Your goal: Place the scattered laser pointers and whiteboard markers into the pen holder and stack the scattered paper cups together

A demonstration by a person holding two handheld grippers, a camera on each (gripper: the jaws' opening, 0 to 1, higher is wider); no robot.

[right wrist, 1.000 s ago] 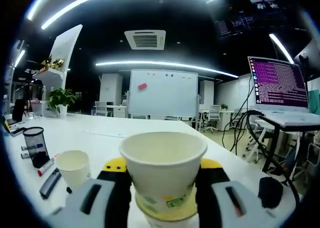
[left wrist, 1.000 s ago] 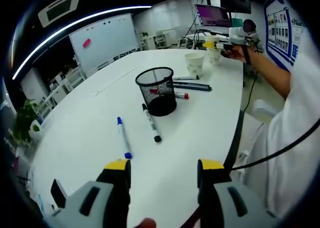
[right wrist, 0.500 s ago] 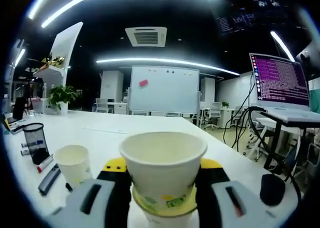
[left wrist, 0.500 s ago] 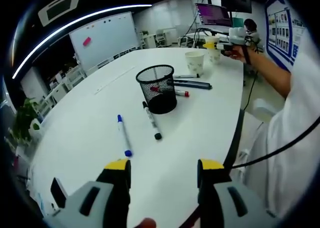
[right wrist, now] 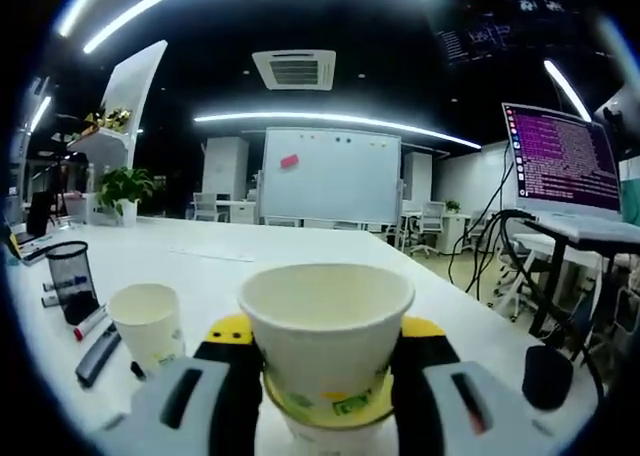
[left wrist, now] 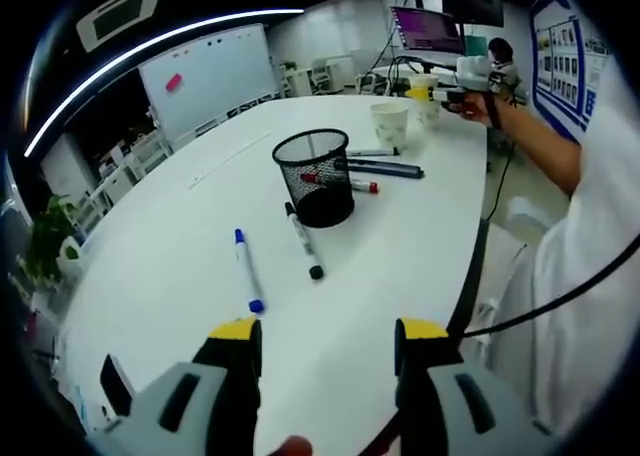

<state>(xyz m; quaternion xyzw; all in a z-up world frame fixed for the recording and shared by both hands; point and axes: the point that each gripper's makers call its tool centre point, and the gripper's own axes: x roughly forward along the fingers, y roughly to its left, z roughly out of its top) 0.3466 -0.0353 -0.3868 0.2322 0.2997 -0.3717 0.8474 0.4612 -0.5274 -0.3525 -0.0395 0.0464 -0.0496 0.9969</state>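
Observation:
My right gripper (right wrist: 322,356) is shut on a white paper cup (right wrist: 325,331), held upright above the white table (right wrist: 220,276). A second paper cup (right wrist: 148,324) stands to its left, with markers (right wrist: 98,341) and the black mesh pen holder (right wrist: 70,281) beyond. In the left gripper view my left gripper (left wrist: 325,361) hangs open over the table (left wrist: 160,266). Ahead lie a blue marker (left wrist: 247,272) and a black marker (left wrist: 301,242) beside the pen holder (left wrist: 315,178). A red-capped marker (left wrist: 350,185) and dark pens (left wrist: 385,169) lie behind it. The far cup (left wrist: 390,124) stands near the right gripper (left wrist: 462,80).
A small black device (left wrist: 112,386) lies at the table's near left. A laptop (right wrist: 565,181) with cables stands on a desk to the right, a dark mouse (right wrist: 548,376) near it. A whiteboard (right wrist: 330,176) and chairs are far behind. A person's sleeve (left wrist: 590,246) runs along the right.
The right gripper with its cup has drifted slightly toward the standing cup, which now looks a little nearer. The left gripper has barely moved.

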